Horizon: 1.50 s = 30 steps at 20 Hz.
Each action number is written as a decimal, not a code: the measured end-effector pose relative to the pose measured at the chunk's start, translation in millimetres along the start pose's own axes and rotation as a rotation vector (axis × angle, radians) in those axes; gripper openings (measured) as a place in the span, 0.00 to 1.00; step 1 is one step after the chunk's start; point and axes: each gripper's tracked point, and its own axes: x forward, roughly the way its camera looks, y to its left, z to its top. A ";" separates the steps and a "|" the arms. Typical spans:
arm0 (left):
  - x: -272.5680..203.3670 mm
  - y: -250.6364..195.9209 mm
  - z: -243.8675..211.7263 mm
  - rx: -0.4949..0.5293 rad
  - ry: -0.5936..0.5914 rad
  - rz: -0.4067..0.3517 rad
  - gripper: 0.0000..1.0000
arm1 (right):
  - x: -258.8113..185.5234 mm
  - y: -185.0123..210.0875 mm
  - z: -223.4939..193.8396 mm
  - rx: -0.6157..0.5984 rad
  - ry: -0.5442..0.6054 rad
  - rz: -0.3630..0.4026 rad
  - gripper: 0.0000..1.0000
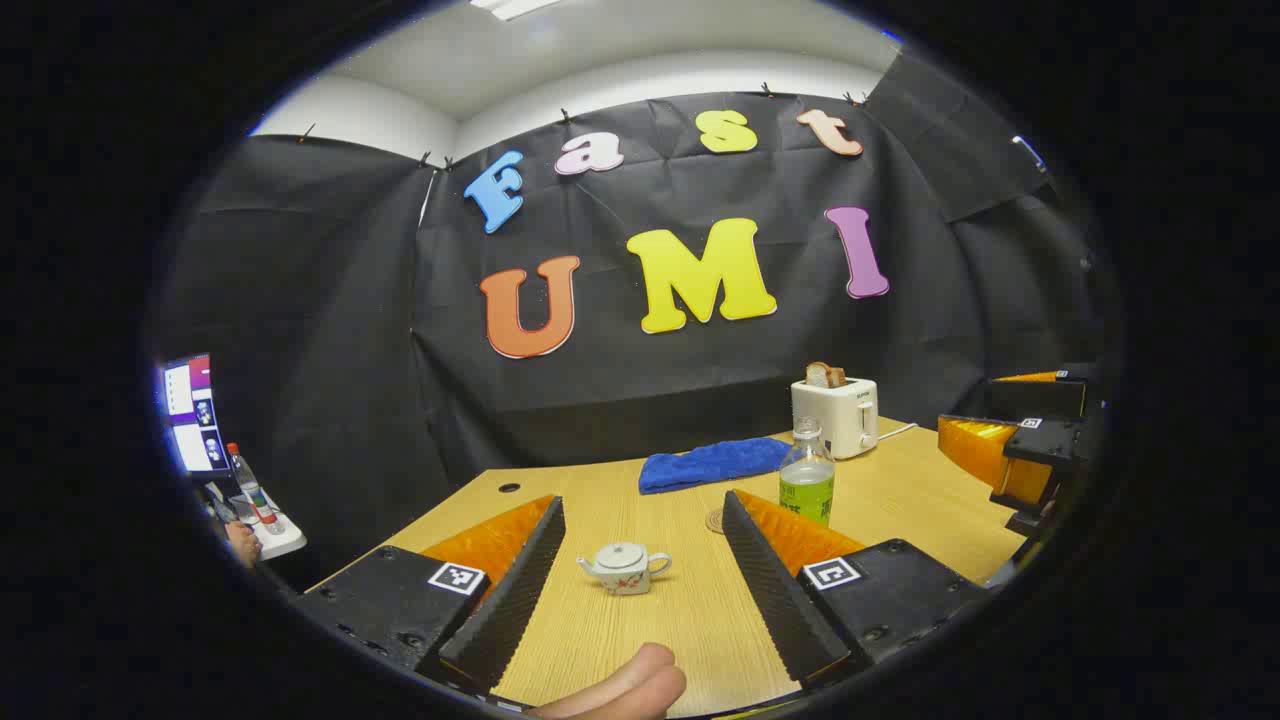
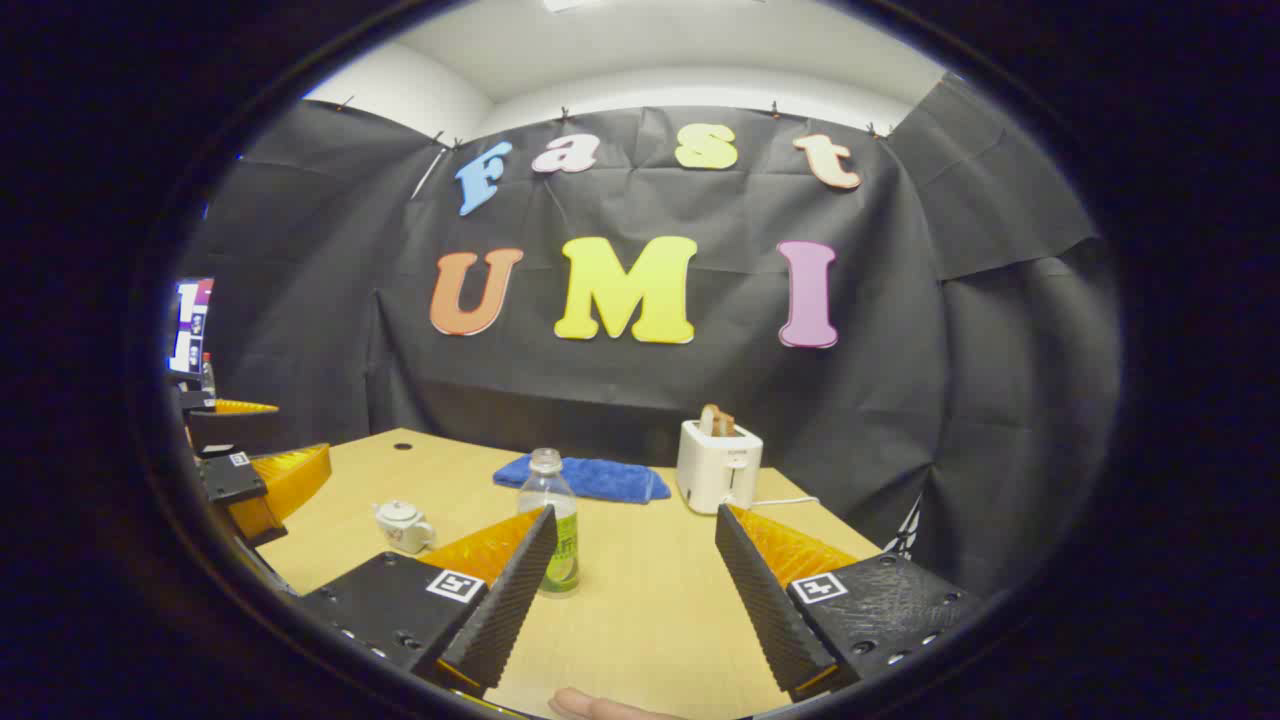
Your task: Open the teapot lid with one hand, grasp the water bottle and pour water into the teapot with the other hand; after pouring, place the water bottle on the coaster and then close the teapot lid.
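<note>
Lidded teapot (image 1: 624, 568) sitting on the wooden counter (image 1: 900, 500), straight ahead of the left gripper (image 1: 640, 580), between its spread, released jaws and touching neither. Water bottle (image 1: 807, 475) upright beyond and right of the teapot, just beside the round coaster (image 1: 714, 521). Blue towel (image 1: 712, 464) behind the bottle, white toaster (image 1: 835, 413) with bread farther back. Right gripper (image 2: 632, 580) likewise released, jaws wide and empty, bottle (image 2: 553, 520) near its left finger. Fingertips of a hand (image 1: 620, 690) at the lower edge.
</note>
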 end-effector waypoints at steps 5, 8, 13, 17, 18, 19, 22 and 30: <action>3.6 28.1 -1.4 -0.053 -0.004 0.048 0.99 | -11.9 -6.5 8.8 -0.032 -0.033 -0.019 0.95; 8.0 40.0 -4.2 -0.052 0.014 0.094 0.99 | -9.2 -6.4 9.9 -0.018 -0.039 -0.021 0.95; 12.7 42.3 -6.7 -0.077 0.021 0.106 0.99 | 0.3 -3.8 -3.1 0.018 -0.004 -0.013 0.95; 10.7 42.0 -1.2 -0.081 0.002 0.086 0.99 | 2.6 -8.9 -0.9 0.006 -0.007 -0.029 0.95; 10.5 41.9 -1.8 -0.085 0.006 0.089 0.99 | 1.6 -14.2 1.0 0.007 -0.015 -0.041 0.95; 10.9 42.2 -4.4 -0.092 0.011 0.088 0.99 | 0.0 -19.8 3.6 0.016 -0.021 -0.056 0.97; 9.8 41.2 -3.9 -0.090 0.016 0.072 0.99 | -3.0 -24.5 8.2 0.056 -0.032 -0.069 0.98; 12.0 37.3 6.3 -0.121 -0.046 0.046 0.99 | 3.1 -14.1 -5.8 0.033 0.008 -0.041 0.95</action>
